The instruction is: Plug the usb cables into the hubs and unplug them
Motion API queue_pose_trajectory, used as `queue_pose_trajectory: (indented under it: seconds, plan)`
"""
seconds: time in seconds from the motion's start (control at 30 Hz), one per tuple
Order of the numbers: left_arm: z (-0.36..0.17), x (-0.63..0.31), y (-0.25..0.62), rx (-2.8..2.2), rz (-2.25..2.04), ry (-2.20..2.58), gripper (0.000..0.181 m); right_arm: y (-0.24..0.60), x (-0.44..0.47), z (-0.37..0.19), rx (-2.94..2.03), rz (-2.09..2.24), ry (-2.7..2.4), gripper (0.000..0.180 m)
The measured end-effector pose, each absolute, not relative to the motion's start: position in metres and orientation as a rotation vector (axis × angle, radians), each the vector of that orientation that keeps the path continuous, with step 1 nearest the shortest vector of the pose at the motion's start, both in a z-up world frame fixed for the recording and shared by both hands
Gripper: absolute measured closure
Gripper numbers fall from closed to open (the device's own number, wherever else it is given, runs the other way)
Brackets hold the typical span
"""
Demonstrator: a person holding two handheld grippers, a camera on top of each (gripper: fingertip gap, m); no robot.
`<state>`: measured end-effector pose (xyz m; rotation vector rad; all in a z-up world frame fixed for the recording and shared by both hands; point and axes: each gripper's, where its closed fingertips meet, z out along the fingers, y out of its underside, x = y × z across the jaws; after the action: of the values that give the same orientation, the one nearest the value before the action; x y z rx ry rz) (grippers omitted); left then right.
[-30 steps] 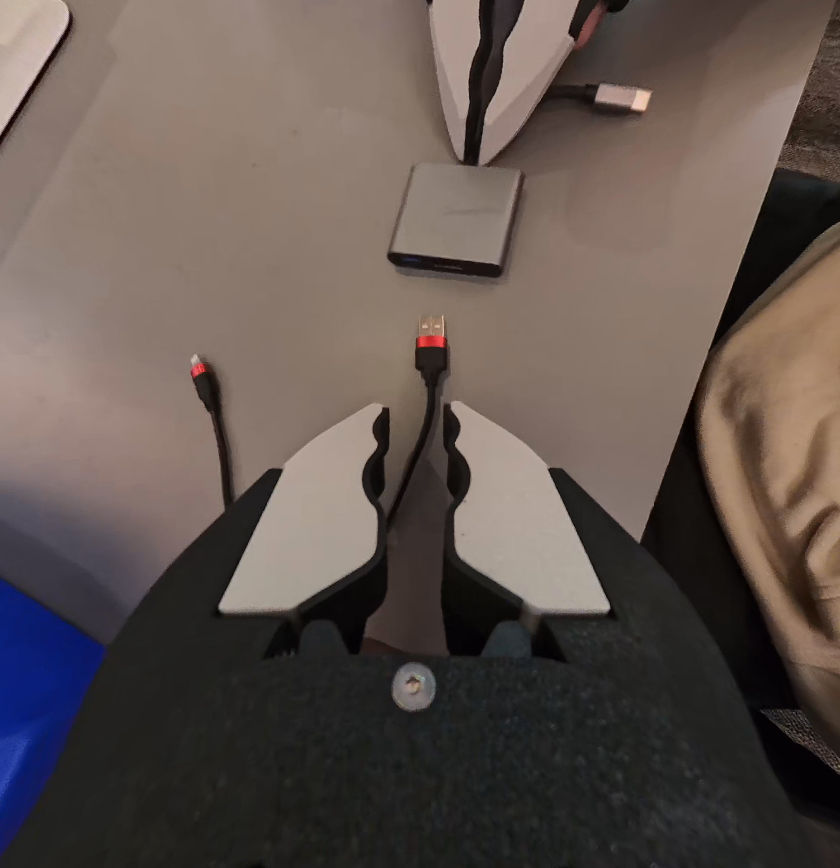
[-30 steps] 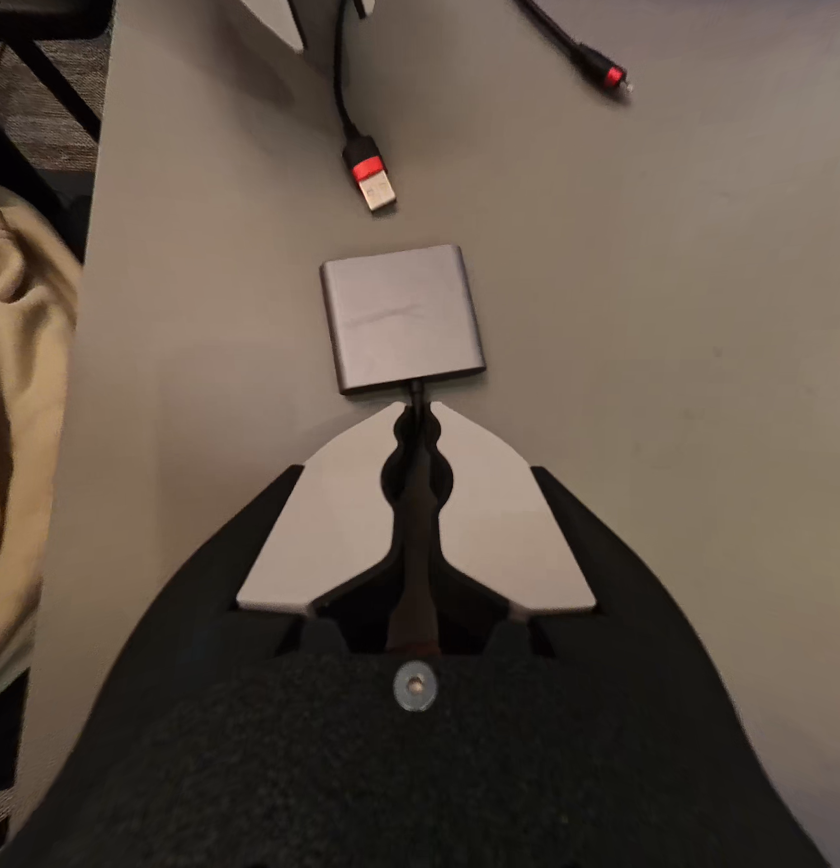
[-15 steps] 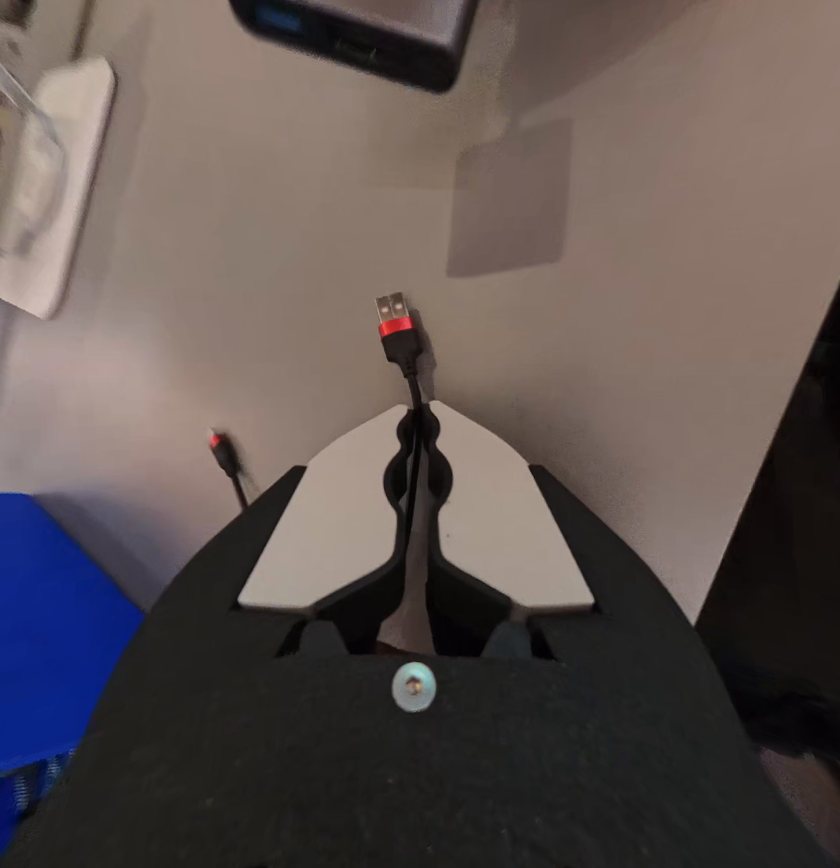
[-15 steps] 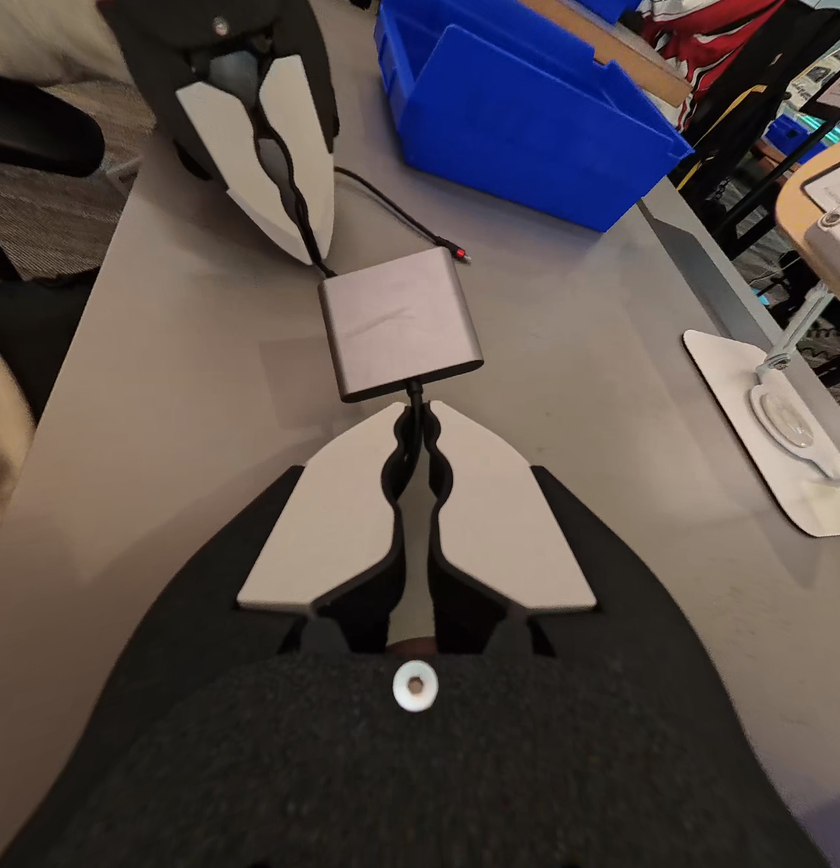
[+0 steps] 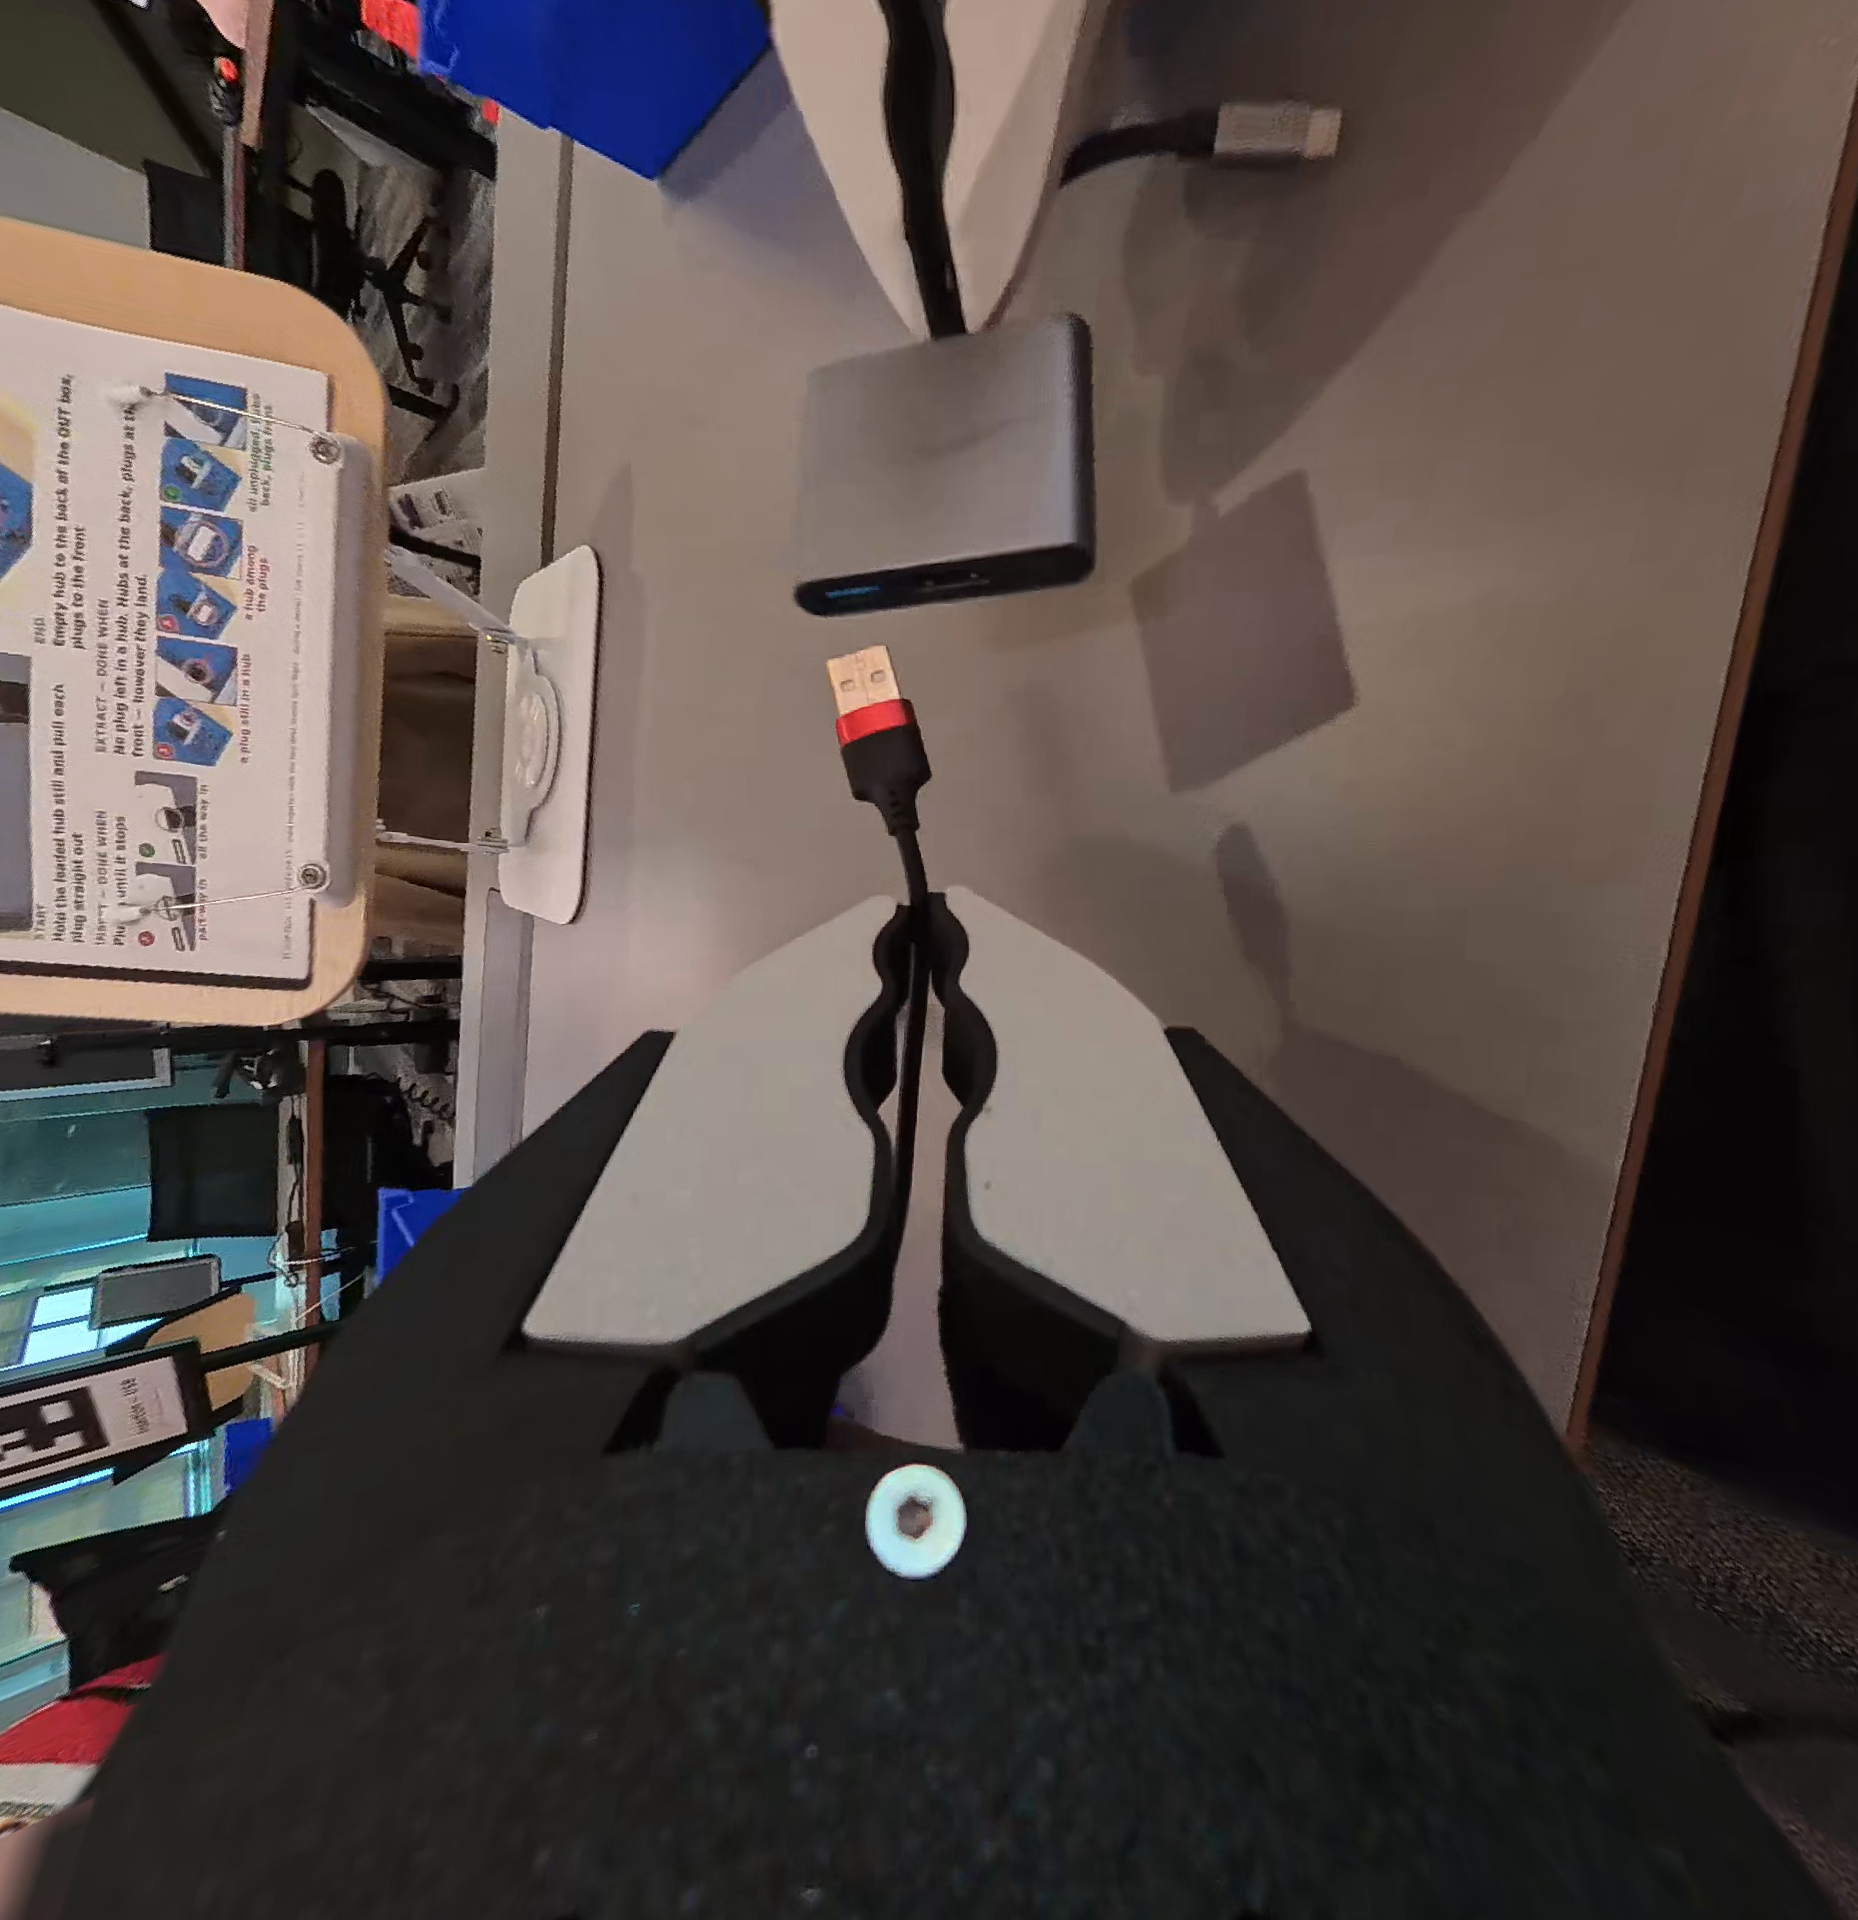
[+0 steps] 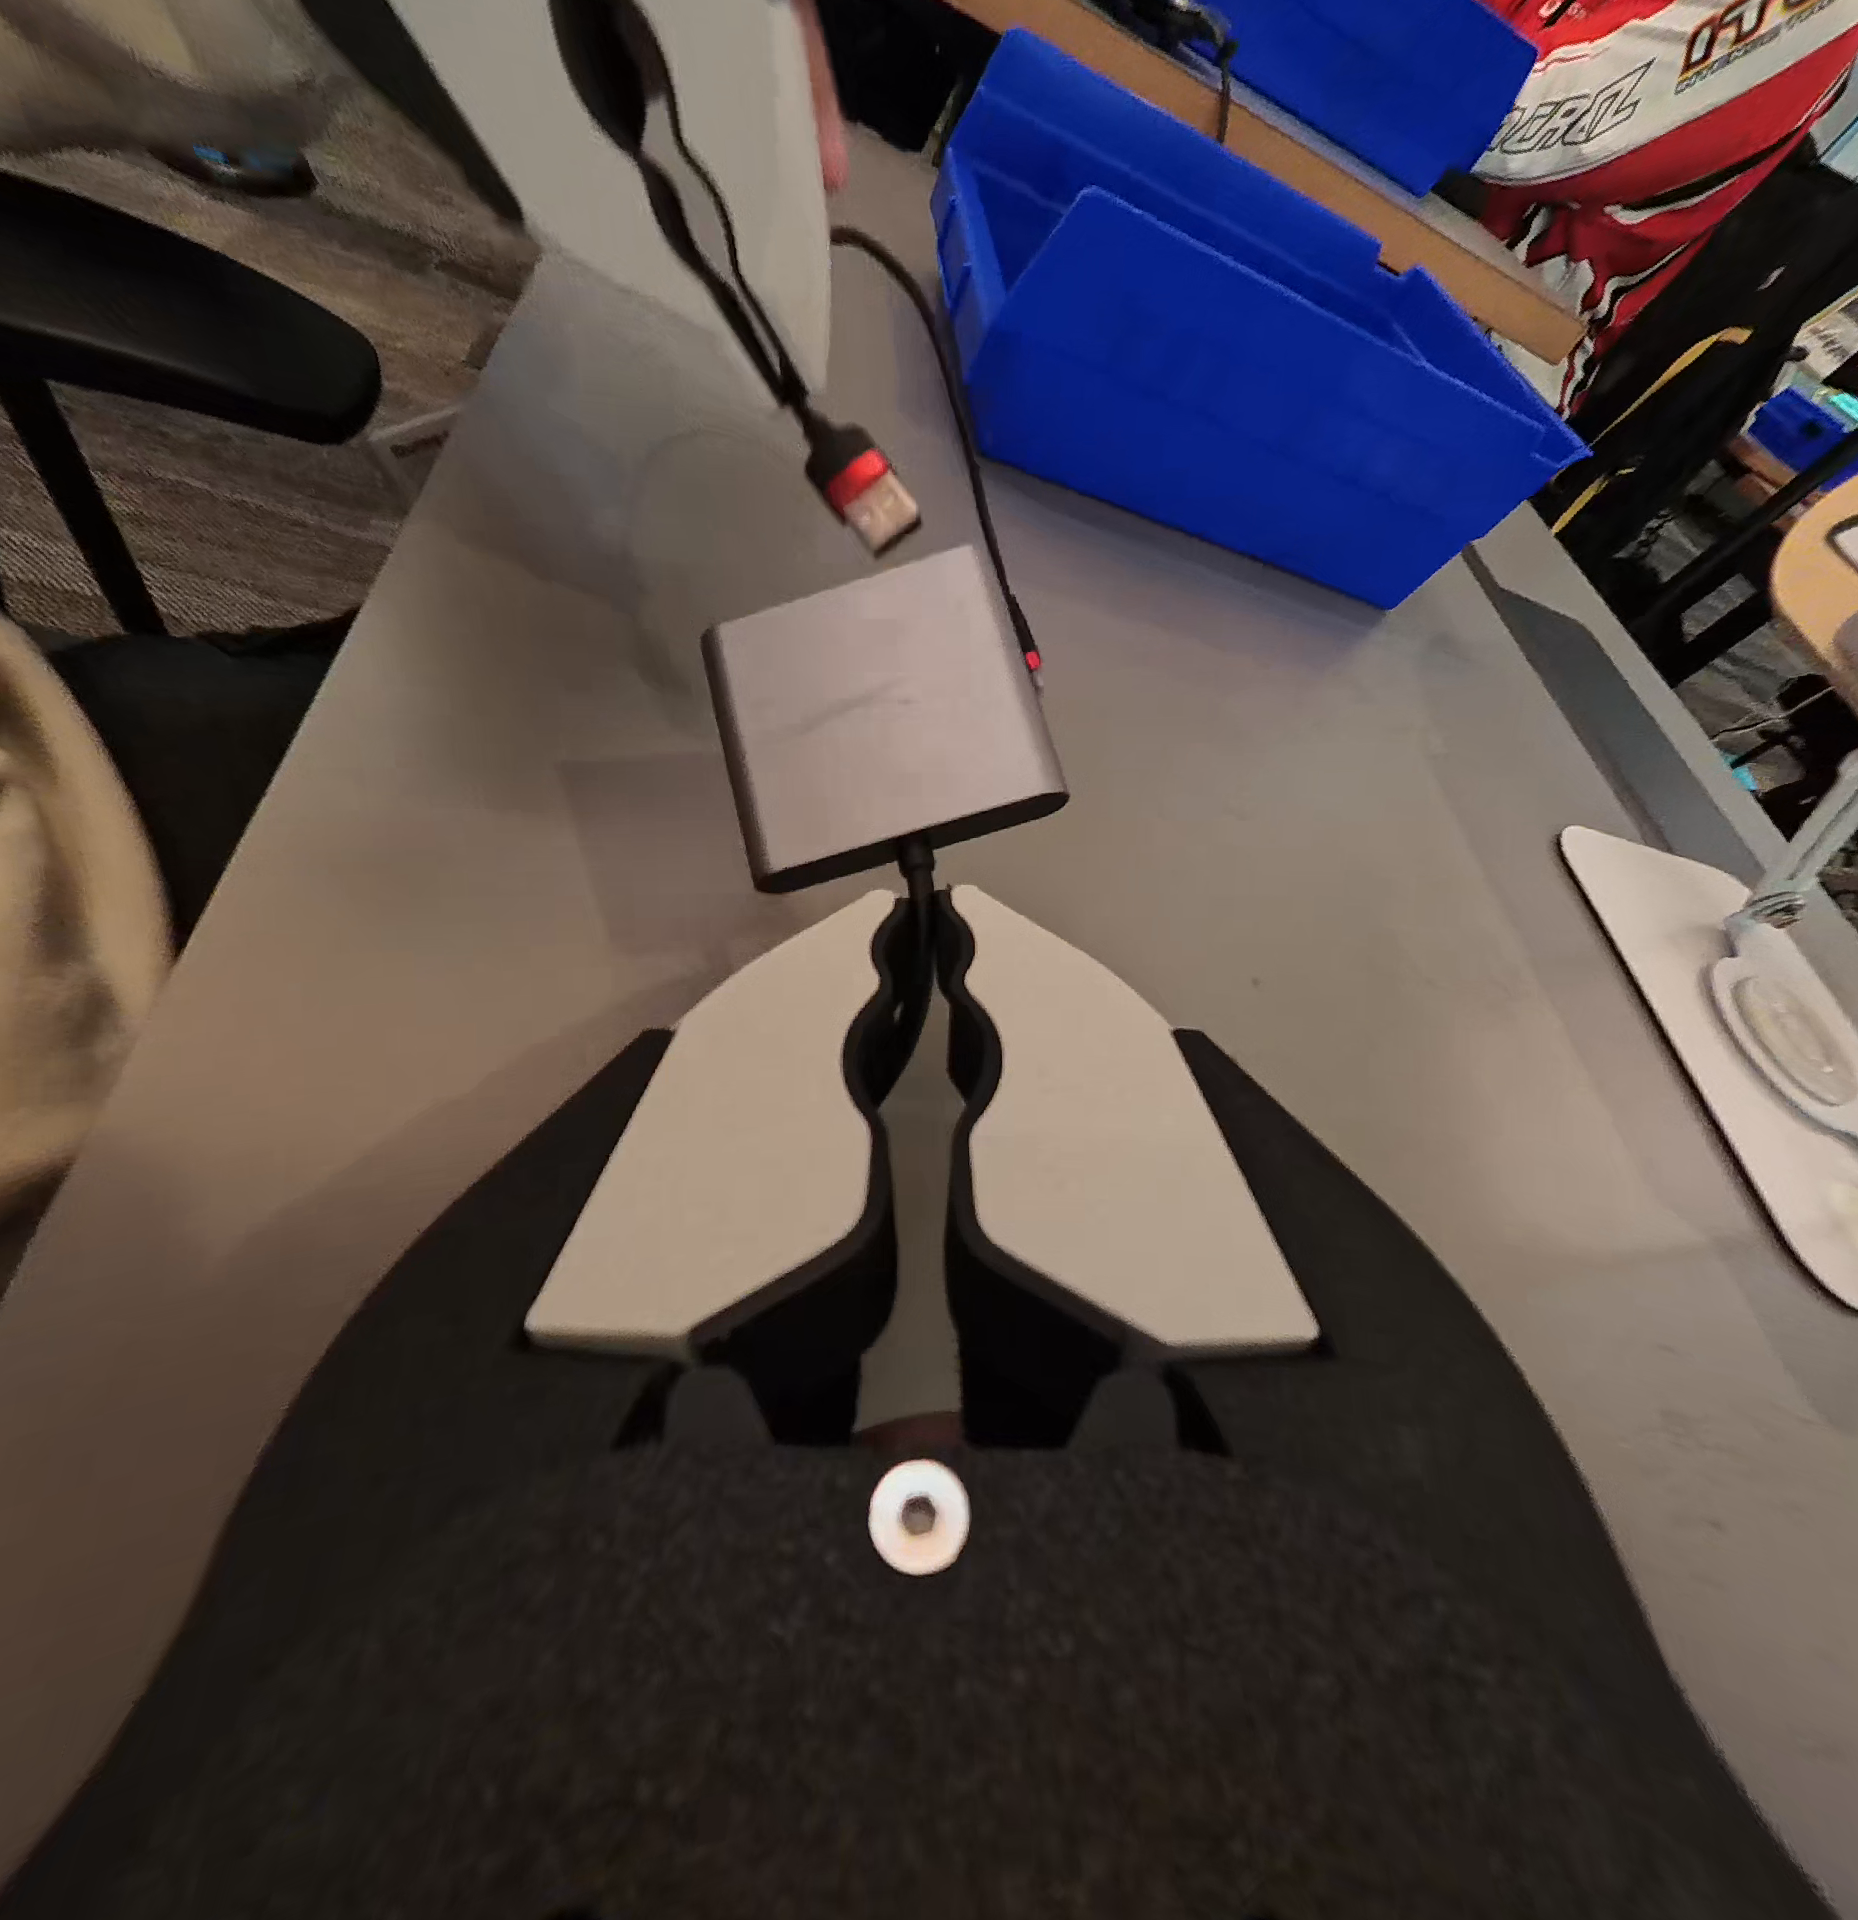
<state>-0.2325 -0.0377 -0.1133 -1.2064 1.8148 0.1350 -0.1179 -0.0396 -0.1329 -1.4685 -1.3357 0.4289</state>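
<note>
My left gripper (image 5: 920,899) is shut on the black cable of a USB plug (image 5: 871,707) with a red collar and a gold tip. The plug points at the port side of a grey square hub (image 5: 946,457), a short gap away and apart from it. My right gripper (image 6: 920,891) is shut on the hub's own black cable just behind the hub (image 6: 883,717), which hangs above the grey table (image 6: 1268,935). In the right wrist view the plug (image 6: 868,494) comes in from the far side, tilted. The cable's small red-tipped end (image 6: 1031,660) lies on the table.
A blue bin (image 6: 1247,395) stands on the table at the back right. A white stand base (image 6: 1735,1049) sits at the right edge. A board with a printed sheet (image 5: 156,665) is at the left of the left wrist view. The hub's silver plug (image 5: 1273,130) hangs beyond it.
Both grippers have lifted off the table and turned. The left gripper shut on the USB cable and raised the plug toward the hub's ports. The right gripper raised the hub.
</note>
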Motion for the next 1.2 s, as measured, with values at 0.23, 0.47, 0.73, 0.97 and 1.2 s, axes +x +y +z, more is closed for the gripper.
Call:
queue_pose_trajectory:
  seconds: [0.23,0.47,0.73,0.97,1.2]
  plan:
    - [-0.109,-0.231,-0.043,-1.2,0.077,1.837,0.178,-0.039,-0.125,-0.134,-1.381,0.303,-1.384,0.176]
    - [-0.118,-0.231,-0.041,-1.215,0.086,1.873,0.178,-0.041,-0.127,-0.136,-1.376,0.305,-1.397,0.176]
    - [-0.12,-0.23,-0.04,-1.22,0.092,1.9,0.178,-0.042,-0.127,-0.141,-1.376,0.276,-1.435,0.176]
    - [-0.123,-0.232,-0.041,-1.235,0.09,1.917,0.178,-0.045,-0.129,-0.145,-1.387,0.24,-1.481,0.176]
    - [-0.129,-0.232,-0.049,-1.243,0.061,1.969,0.178,-0.045,-0.131,-0.145,-1.38,0.195,-1.504,0.176]
